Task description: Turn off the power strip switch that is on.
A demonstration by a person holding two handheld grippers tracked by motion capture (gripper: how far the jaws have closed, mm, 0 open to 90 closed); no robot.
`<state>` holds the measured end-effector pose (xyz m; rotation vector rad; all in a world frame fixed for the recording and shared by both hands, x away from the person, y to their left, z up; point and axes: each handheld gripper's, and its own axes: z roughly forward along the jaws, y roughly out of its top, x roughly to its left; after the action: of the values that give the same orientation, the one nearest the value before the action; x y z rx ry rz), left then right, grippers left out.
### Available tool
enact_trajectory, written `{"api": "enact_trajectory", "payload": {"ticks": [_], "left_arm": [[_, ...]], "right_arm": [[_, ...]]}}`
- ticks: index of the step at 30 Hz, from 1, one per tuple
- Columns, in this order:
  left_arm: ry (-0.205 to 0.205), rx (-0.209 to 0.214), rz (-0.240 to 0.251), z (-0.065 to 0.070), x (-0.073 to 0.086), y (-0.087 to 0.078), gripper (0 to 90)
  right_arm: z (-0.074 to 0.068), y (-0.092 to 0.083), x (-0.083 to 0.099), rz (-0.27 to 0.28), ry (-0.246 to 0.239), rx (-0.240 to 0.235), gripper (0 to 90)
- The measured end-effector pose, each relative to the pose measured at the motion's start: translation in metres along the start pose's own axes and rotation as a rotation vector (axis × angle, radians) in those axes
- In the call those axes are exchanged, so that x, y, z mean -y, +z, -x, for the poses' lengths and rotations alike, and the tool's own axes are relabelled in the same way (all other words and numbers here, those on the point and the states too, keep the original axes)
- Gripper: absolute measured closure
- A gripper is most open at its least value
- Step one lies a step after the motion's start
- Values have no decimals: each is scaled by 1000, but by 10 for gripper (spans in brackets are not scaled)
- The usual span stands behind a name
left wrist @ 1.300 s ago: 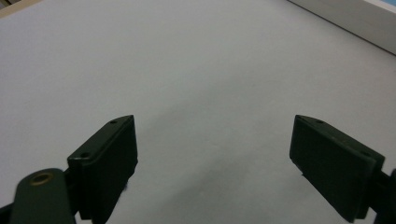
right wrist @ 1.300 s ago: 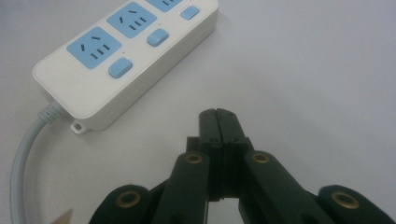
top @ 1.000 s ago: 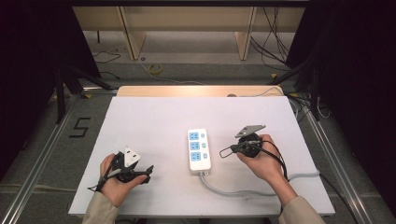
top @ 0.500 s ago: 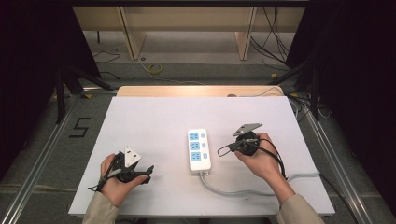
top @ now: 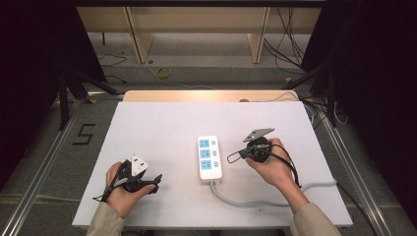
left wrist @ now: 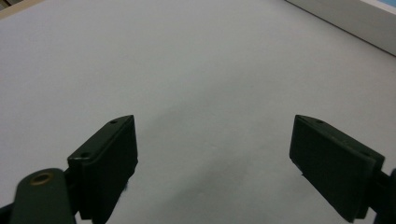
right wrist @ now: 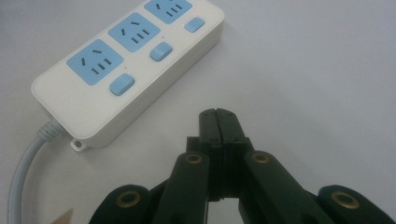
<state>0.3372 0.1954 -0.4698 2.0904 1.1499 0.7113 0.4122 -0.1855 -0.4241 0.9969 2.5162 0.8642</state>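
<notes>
A white power strip (top: pixel 209 158) with three blue sockets and blue switches lies mid-table, its grey cord (top: pixel 255 200) curling off toward the right. In the right gripper view the power strip (right wrist: pixel 126 60) lies just ahead and to the left. My right gripper (top: pixel 232 157) sits a short way right of the strip, its jaws pressed together with nothing between them; its fingertips (right wrist: pixel 218 115) hover over bare table. My left gripper (top: pixel 156 181) rests at the front left, open. Its pads (left wrist: pixel 105 163) stand wide apart over bare white surface, empty.
The white table top (top: pixel 162 123) ends in a wooden strip (top: pixel 206 95) at the far edge. Metal rails (top: pixel 44 162) run along both sides, with floor cables beyond. An edge of the power strip (left wrist: pixel 345 21) crosses the top right of the left gripper view.
My right gripper has slid slightly left toward the power strip. The left hand and gripper have stayed put.
</notes>
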Motion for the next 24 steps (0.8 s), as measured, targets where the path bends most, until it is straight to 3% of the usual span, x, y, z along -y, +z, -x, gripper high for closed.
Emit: {"api": "enact_trajectory", "payload": {"ticks": [24], "left_arm": [[2,1,1,0,0,0,150]], "right_arm": [[-2,8,-14,-11,-13,-4,900]]}}
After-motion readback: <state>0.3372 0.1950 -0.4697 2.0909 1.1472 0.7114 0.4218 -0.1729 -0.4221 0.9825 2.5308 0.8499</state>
